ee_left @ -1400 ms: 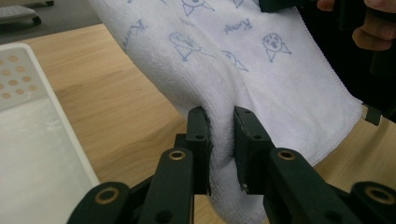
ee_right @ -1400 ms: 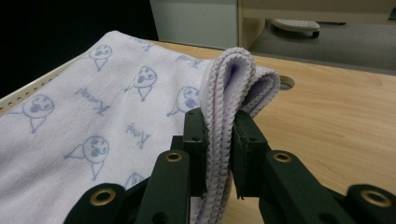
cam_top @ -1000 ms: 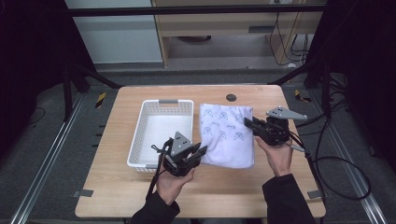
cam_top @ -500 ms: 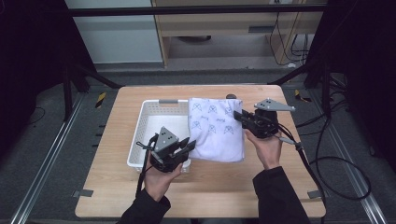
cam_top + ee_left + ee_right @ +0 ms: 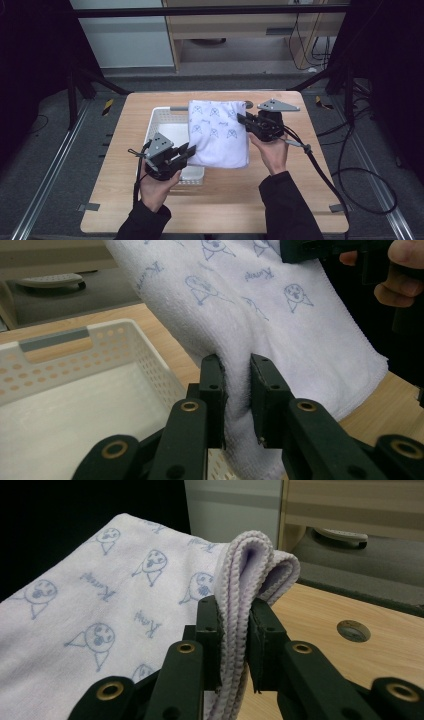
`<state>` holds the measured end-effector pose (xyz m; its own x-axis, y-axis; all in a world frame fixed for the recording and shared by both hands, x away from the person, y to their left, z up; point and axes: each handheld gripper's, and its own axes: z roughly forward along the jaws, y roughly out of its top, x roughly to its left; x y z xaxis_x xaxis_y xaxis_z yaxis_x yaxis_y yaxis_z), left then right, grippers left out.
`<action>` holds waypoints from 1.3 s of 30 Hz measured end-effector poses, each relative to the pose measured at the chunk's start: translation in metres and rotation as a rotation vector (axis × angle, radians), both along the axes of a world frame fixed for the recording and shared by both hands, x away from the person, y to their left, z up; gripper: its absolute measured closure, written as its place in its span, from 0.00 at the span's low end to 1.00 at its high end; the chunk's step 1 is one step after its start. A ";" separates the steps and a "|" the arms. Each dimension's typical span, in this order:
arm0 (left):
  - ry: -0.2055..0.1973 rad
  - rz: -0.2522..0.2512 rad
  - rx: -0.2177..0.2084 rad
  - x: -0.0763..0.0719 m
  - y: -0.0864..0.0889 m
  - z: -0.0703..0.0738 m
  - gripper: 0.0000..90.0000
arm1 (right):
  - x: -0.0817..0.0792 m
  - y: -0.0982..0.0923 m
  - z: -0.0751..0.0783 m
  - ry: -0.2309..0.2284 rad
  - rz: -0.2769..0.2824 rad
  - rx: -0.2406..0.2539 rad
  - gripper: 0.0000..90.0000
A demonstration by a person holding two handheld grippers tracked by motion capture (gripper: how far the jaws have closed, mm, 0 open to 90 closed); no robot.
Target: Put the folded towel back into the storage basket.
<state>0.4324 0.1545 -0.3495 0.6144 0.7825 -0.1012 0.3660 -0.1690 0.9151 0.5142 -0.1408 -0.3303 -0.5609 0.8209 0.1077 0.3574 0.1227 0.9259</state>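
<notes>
Seen from the high view, you hold the folded white towel [image 5: 219, 132] stretched between your two grippers above the worktop [image 5: 295, 195]. Your left gripper [image 5: 186, 151] has its near left corner, and your right gripper [image 5: 242, 119] has its far right corner. The towel's left part hangs over the white basket [image 5: 161, 116], which stands on the worktop; the rest lies above bare wood to the basket's right.

Next, the left gripper view: your fingers [image 5: 212, 390] are clenched on a bunched fold of the towel [image 5: 280, 325], cloth squeezed between both pads and spreading up and away from them. The basket [image 5: 75, 390] sits below and to the left, its perforated wall just beside the hanging cloth. Your other hand shows at the top right, at the towel's far edge.

Lastly, the right gripper view: your fingers [image 5: 262, 645] are clamped on the towel's [image 5: 100, 615] layered hem, the stacked edges rising between the pads and curling over above them. The printed cloth stretches away to the left, above the worktop [image 5: 390, 650].
</notes>
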 end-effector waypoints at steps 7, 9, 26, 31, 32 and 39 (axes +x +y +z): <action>-0.002 0.026 -0.003 0.002 0.016 0.000 0.85 | 0.007 0.020 0.001 -0.012 0.014 -0.015 0.86; -0.003 0.033 -0.005 0.002 0.022 0.000 0.85 | 0.009 0.025 0.001 -0.010 0.018 -0.008 0.86; 0.004 0.093 -0.019 0.003 0.060 -0.001 0.85 | 0.025 0.068 0.000 -0.003 0.063 -0.013 0.86; 0.005 0.122 -0.024 0.005 0.071 -0.003 0.85 | 0.031 0.082 0.000 -0.011 0.075 -0.020 0.86; 0.006 0.129 -0.027 0.005 0.074 -0.003 0.85 | 0.033 0.085 0.000 -0.009 0.077 -0.017 0.86; 0.011 0.173 -0.016 0.009 0.091 -0.009 0.85 | 0.041 0.107 -0.002 -0.008 0.090 -0.024 0.86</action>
